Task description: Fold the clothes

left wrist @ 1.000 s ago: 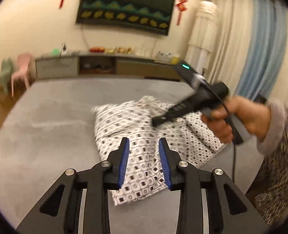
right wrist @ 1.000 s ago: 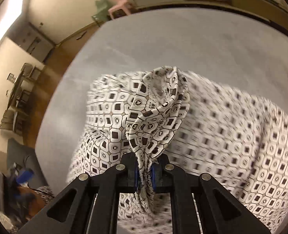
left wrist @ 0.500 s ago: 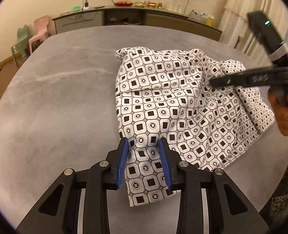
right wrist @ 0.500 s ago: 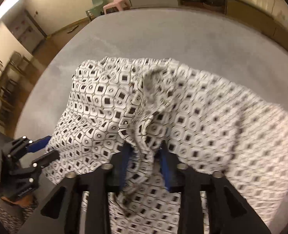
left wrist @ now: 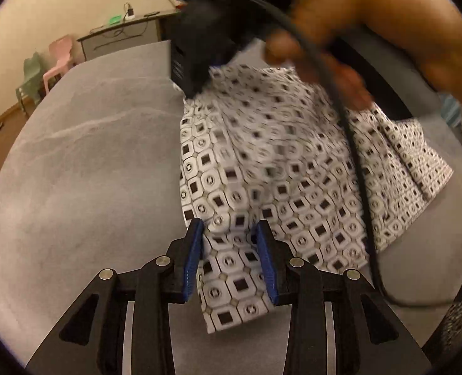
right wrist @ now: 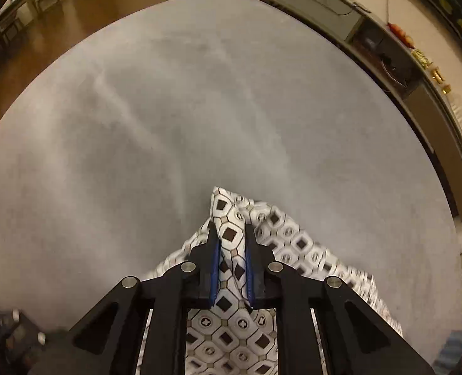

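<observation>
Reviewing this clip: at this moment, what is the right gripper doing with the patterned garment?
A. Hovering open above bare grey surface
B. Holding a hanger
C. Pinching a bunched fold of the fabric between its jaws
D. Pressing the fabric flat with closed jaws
C: in the right wrist view the right gripper has its jaws closed on a raised fold of the black-and-white patterned garment, with the grey surface beyond it.

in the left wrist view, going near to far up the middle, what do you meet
left claw, its blue pads either side of the near corner of the patterned garment → the rest of the garment spread on the grey surface → right claw body and the hand holding it → sideboard against the wall
</observation>
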Demonstrator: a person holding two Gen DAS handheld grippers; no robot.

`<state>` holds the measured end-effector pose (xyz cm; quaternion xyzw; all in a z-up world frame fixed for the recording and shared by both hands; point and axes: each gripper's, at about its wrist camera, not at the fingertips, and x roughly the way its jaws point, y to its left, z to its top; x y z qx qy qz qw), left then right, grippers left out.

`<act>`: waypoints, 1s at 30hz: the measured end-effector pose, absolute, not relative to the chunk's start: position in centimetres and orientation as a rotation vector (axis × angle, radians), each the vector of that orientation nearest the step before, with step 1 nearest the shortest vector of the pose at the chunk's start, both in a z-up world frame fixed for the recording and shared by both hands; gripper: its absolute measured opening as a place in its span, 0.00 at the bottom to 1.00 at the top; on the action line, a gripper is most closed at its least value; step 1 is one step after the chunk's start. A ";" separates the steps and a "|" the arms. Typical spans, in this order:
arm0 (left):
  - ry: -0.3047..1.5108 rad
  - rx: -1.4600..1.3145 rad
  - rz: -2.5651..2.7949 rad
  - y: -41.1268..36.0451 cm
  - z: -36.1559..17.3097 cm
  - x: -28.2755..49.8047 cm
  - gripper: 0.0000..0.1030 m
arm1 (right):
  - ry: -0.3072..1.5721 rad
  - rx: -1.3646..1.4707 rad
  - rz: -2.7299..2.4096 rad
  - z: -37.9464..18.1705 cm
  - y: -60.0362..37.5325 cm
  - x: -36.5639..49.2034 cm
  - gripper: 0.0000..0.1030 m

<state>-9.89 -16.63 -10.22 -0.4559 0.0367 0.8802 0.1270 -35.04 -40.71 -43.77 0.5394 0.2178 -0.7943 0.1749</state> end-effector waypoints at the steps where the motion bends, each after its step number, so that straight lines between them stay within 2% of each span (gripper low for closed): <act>1: 0.124 -1.320 2.557 -16.4 -10.2 -9.8 0.34 | 0.599 1.523 -2.276 -43.7 -40.7 -36.3 0.13; 2: 0.140 -1.313 2.553 -16.2 -10.3 -9.7 0.34 | 0.562 1.496 -2.312 -43.3 -40.5 -37.1 0.09; 5: 0.137 -1.326 2.541 -16.1 -10.2 -10.0 0.33 | 0.452 1.412 -2.418 -42.1 -40.0 -39.8 0.10; 7: 0.136 -1.340 2.543 -16.2 -10.1 -10.1 0.32 | 0.451 1.358 -2.527 -40.6 -38.9 -41.4 0.10; 10: 0.100 -1.361 2.570 -17.3 -9.6 -10.1 0.33 | 0.244 1.303 -2.579 -38.4 -34.8 -41.6 0.11; 13: -0.034 -1.337 2.631 -19.8 -8.4 -10.1 0.33 | 0.110 1.252 -2.561 -35.9 -31.2 -38.1 0.11; 17: -0.223 -1.312 2.703 -21.9 -7.5 -10.7 0.31 | 0.138 1.251 -2.464 -34.6 -27.4 -28.1 0.12; 18: -0.220 -1.317 2.705 -21.5 -7.4 -11.0 0.31 | 0.148 1.263 -2.432 -34.6 -26.5 -25.6 0.12; 22: -0.054 -1.313 2.713 -18.0 -7.2 -12.2 0.33 | 0.250 1.377 -2.327 -40.9 -27.2 -20.0 0.11; 24: 0.005 -1.315 2.715 -16.3 -7.0 -12.4 0.34 | 0.262 1.299 -2.361 -41.1 -27.3 -19.3 0.12; 27: 0.071 -1.298 2.724 -14.4 -6.5 -13.4 0.36 | 0.112 1.357 -2.305 -41.2 -26.0 -19.8 0.13; 30: 0.109 -1.279 2.721 -12.6 -5.8 -14.6 0.38 | 0.058 1.358 -2.279 -41.4 -24.5 -19.5 0.16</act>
